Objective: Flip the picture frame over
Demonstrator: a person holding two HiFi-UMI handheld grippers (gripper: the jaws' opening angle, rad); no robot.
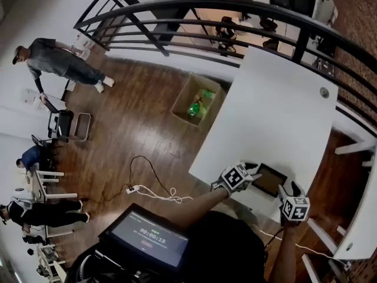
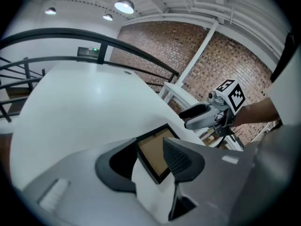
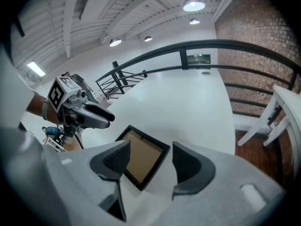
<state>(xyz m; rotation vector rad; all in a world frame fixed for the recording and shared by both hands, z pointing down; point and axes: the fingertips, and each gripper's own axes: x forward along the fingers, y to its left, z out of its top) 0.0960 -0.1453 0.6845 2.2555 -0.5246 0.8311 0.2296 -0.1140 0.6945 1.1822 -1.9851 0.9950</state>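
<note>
**Status.** The rectangular black picture frame [image 1: 270, 180], with a brown board face turned upward, lies flat on the smooth white worktop [image 1: 277, 111], close to the edge nearest the operator. One corner is pointed toward that edge. No part of the frame is raised off the surface.

**Claws.** The left claw [image 2: 149, 160] is held above the frame's left side with its jaws apart. The frame is seen in the gap between them, but no pad is pressed on it. The right claw [image 3: 149, 161] is held above the frame's right side, also with its jaws apart and nothing clamped. Both claws are angled downward at the frame from opposite sides.

**Step in hand.** The approach is judged to be under way. No grip has been made, and the flip itself has not been started.

**Next move.** One jaw is to be lowered to a rim of the frame so that an edge can be pinched or levered up. Because the frame sits flush on a slick surface, sliding is to be expected. The opposite side should be blocked by the other claw while the edge is raised.
</note>
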